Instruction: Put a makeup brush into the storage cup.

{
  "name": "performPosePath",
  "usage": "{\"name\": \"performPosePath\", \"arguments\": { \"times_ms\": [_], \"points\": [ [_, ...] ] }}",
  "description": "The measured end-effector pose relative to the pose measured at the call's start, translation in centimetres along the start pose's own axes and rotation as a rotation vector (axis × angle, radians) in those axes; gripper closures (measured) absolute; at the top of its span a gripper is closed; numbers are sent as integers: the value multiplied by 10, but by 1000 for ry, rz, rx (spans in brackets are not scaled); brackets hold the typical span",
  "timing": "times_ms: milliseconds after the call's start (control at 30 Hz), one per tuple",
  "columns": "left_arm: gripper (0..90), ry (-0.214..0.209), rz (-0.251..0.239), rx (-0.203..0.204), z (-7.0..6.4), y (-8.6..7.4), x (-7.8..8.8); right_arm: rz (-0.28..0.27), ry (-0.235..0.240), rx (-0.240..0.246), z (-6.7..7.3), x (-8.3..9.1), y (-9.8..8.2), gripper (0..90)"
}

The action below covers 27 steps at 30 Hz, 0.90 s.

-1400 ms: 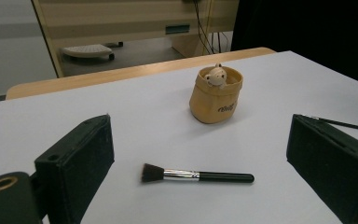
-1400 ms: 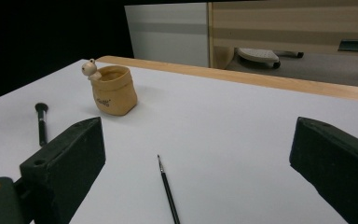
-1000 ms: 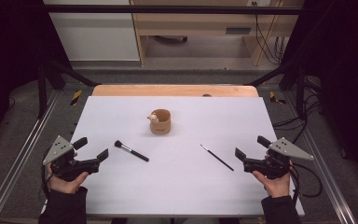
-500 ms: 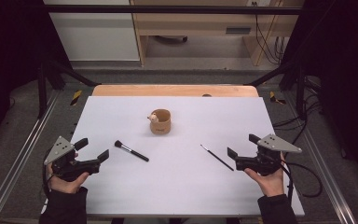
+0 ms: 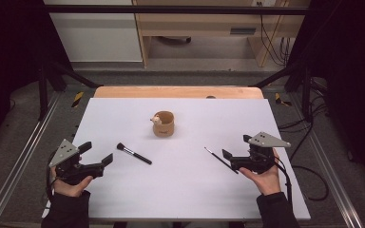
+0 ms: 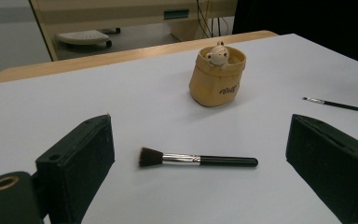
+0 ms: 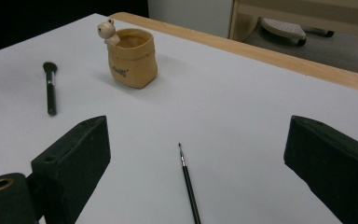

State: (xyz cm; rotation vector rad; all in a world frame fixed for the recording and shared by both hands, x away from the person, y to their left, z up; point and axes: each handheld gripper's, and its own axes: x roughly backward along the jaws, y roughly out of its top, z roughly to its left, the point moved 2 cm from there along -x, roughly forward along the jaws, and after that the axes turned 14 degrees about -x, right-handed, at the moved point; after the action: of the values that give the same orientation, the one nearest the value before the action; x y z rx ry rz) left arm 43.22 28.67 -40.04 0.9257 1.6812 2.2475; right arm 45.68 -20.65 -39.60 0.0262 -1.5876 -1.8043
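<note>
A small tan pot (image 5: 163, 124) with a bear figure on its rim stands mid-table. A black-handled makeup brush (image 5: 134, 153) lies to its front left, bristles toward the left. A thin black paintbrush (image 5: 221, 160) lies at front right. My left gripper (image 5: 96, 153) is open, just left of the makeup brush, which lies ahead between the jaws in the left gripper view (image 6: 198, 160). My right gripper (image 5: 236, 147) is open, right beside the thin paintbrush's near end. That paintbrush (image 7: 189, 184) runs up between its jaws.
The white table sheet (image 5: 190, 190) ends in a wooden strip (image 5: 178, 92) at the back. Metal rails (image 5: 19, 161) run along both sides, and cables (image 5: 304, 166) trail at the right. A chair base (image 6: 81, 37) sits on the floor beyond.
My right gripper has moved left across the table up to the thin paintbrush. The left gripper has barely shifted. The pot and both brushes lie where they were.
</note>
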Motion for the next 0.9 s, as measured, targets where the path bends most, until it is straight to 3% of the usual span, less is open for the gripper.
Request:
{"name": "performPosePath", "arguments": {
  "times_ms": [267,733,900],
  "points": [
    [71,0,0,-3,0,0,0,80,-23,25,3,-26,-7,94],
    [72,-9,3,-10,-3,0,-2,225,-84,35,-1,-48,-23,132],
    [72,-8,10,-16,-3,0,-3,252,-103,29,-6,-53,-28,151]
  ]
}}
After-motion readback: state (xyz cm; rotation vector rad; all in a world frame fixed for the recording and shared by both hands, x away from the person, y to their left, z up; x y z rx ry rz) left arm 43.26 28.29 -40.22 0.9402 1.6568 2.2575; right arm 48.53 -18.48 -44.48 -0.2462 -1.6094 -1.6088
